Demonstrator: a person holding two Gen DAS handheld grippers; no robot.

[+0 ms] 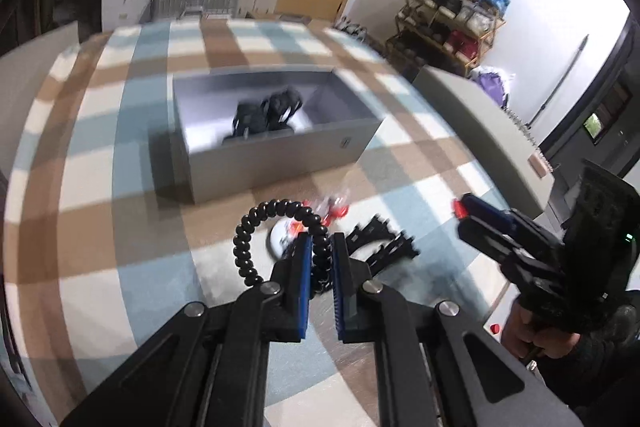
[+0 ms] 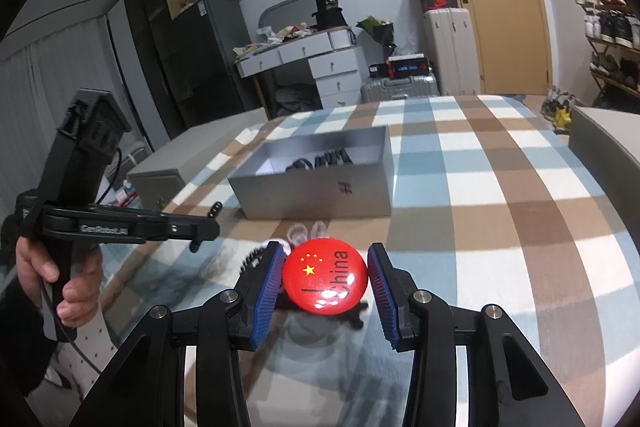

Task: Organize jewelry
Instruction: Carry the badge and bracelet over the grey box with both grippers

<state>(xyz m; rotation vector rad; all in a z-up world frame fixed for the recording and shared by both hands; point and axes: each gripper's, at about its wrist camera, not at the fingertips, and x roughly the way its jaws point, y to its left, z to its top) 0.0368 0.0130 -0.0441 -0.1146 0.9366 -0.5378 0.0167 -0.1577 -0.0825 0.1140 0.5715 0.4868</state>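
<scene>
Left wrist view. The left gripper (image 1: 321,247) is clamped on a black spiral hair tie (image 1: 280,223), whose loop arches up and to the left of the blue pads; the part between the pads is half hidden. Beyond it, a grey open box (image 1: 276,155) stands on the checked cloth (image 1: 100,187) of the table, with dark items (image 1: 268,113) inside, too blurred to identify. Near the fingertips lie a black toothed hair clip (image 1: 380,243), a white round object (image 1: 280,237) partly covered by the hair tie, and small red and clear pieces (image 1: 332,207), smeared by blur. At the right edge the right gripper (image 1: 464,215) shows side-on, a speck of red at its tip; the hand (image 1: 528,327) holding it is cut off by the frame.

Right wrist view. The right gripper (image 2: 326,275) has its pads apart on either side of a red round badge (image 2: 324,277) bearing yellow stars and the word "China"; whether the pads press it cannot be told. Black pieces (image 2: 356,315) show under the badge, mostly hidden. Clear loops (image 2: 298,233) lie just beyond. The grey box (image 2: 320,191) sits farther off, dark items (image 2: 320,161) barely visible over its wall. At left, a hand (image 2: 60,275) holds the left gripper (image 2: 214,223) side-on, with black beads of the hair tie (image 2: 215,209) peeking past its tip.
</scene>
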